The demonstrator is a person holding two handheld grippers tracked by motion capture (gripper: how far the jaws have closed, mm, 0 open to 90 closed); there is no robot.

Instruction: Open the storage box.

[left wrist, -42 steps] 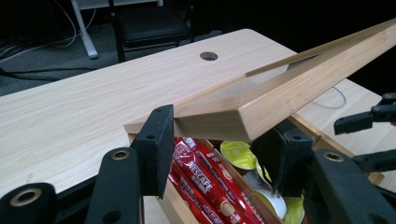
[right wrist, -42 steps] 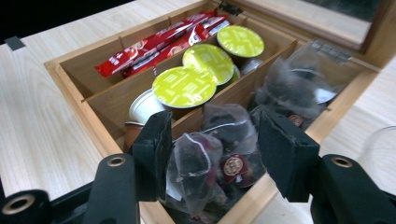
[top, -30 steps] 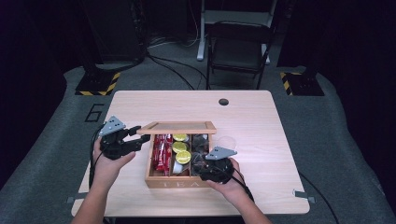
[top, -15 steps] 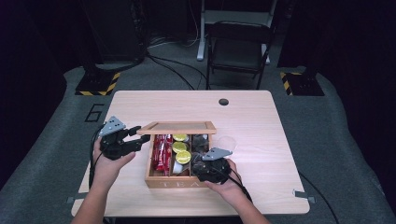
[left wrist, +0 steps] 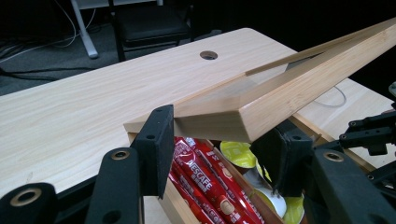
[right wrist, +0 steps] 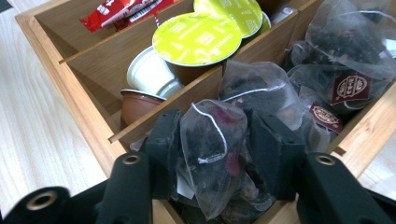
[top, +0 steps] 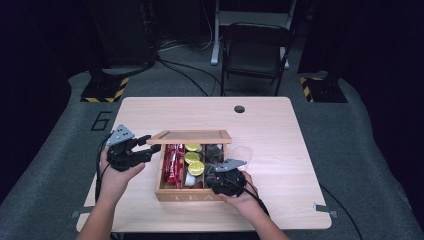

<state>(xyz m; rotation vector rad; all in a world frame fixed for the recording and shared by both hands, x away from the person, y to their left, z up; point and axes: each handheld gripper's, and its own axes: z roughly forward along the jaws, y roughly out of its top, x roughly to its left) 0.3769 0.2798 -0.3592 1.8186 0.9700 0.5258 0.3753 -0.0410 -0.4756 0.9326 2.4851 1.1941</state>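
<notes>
A light wooden desk [top: 280, 135] carries an open wooden tea box [top: 172, 192] at its centre. The box's glass-paned wooden lid [left wrist: 285, 88] stands raised at the 12 o'clock edge, its corner clenched between the jaws of the left gripper [top: 142, 150], at the box's 9 o'clock. Red Nescafe sticks [left wrist: 205, 177] fill the left compartment, yellow-lidded coffee capsules [right wrist: 201, 37] the middle. At 5 o'clock, the right gripper [right wrist: 215, 140] grasps a translucent tea bag [right wrist: 210, 154] above the right compartment.
</notes>
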